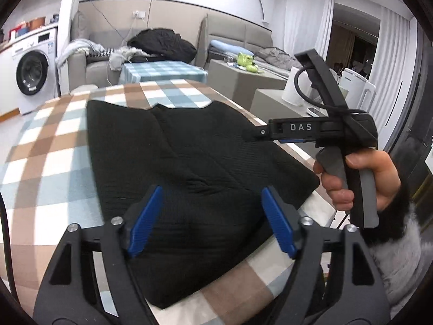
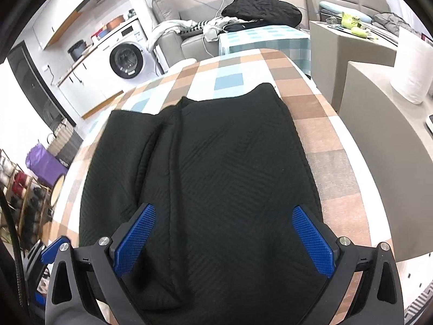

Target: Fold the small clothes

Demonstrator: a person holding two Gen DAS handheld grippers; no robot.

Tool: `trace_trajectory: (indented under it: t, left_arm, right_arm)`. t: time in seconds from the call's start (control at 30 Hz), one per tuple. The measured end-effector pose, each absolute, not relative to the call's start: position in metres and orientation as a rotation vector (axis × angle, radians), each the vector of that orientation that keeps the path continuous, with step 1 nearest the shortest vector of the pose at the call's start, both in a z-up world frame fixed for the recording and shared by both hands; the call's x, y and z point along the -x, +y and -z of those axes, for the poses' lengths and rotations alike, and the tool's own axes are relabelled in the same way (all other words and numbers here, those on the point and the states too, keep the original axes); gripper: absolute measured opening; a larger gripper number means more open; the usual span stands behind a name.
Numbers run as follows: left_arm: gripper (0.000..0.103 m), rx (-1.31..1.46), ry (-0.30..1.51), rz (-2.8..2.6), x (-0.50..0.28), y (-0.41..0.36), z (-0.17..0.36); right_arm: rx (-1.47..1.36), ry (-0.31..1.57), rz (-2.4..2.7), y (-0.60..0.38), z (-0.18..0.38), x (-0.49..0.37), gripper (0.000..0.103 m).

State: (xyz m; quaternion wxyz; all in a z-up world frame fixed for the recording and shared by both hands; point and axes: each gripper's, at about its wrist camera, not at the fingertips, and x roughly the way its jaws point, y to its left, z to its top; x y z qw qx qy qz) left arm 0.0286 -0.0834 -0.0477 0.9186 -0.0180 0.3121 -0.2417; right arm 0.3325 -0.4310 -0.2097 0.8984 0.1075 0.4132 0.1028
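A black ribbed garment (image 1: 189, 149) (image 2: 216, 149) lies flat on the checked tablecloth (image 1: 54, 135) (image 2: 311, 108), with one side folded in along a lengthwise crease. My left gripper (image 1: 212, 189) hovers over its near end, blue pads wide apart, open and holding nothing. In the right wrist view my right gripper (image 2: 223, 208) also stands open above the cloth, its pads clear of the fabric. The left wrist view shows the right gripper (image 1: 261, 132) from the side at the garment's right edge, with a hand (image 1: 360, 178) on its grey handle.
Grey block tables (image 1: 243, 78) (image 2: 379, 124) stand close to the table's right edge, with white appliances (image 1: 354, 86) on them. Behind are a sofa with piled clothes (image 1: 159, 43) and a washing machine (image 1: 32, 73). A shoe rack (image 2: 24, 189) stands at the left.
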Motion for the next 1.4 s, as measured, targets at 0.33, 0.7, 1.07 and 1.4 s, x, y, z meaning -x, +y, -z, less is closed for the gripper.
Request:
trace_trajectory:
  t: [0.33,0.7,1.07,1.4]
  left_arm:
    - [0.081,0.138,0.737,0.29,-0.06,-0.009,0.071]
    - [0.081,0.219,0.817,0.263,-0.088,0.021,0.1]
    - [0.081,0.236,0.828,0.245,-0.09,0.026,0.1]
    - [0.081,0.245,0.847,0.255,-0.087,0.019,0.098]
  right_arm:
    - [-0.25,0.899,-0.532,-0.388,0.218,-0.327,0.086]
    - [-0.332,0.931,-0.575,-0.398,0.257,-0.325,0.053]
    - [-0.266,0.864,-0.513,-0.359,0.258,-0.341,0.008]
    - [-0.154,0.809,-0.364,-0.38,0.225,-0.316,0.006]
